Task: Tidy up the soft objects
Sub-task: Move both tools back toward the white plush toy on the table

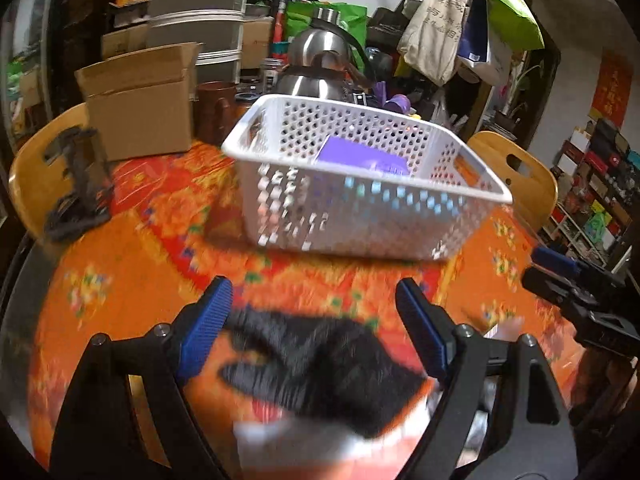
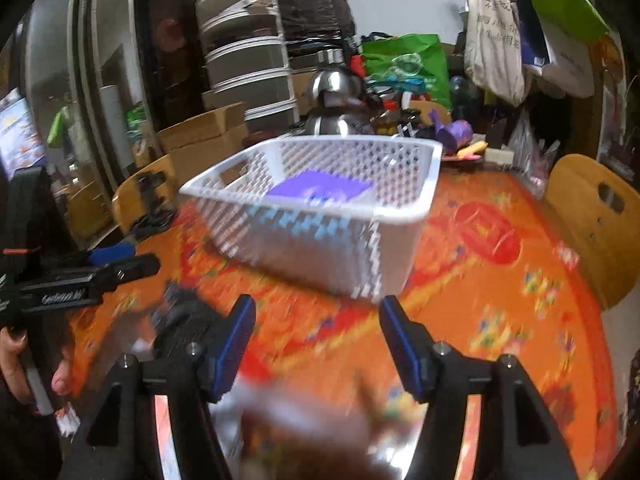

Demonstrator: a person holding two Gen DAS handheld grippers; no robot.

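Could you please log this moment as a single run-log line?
left gripper: open above black soft item | right gripper: open, empty | white basket: holds purple item | tablecloth: orange

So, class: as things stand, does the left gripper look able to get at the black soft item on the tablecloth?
Probably yes. The left gripper is open, and the black soft item lies on the tablecloth between its fingers. Nothing lies between them; the white basket sits farther back. Motion blur hides contact.
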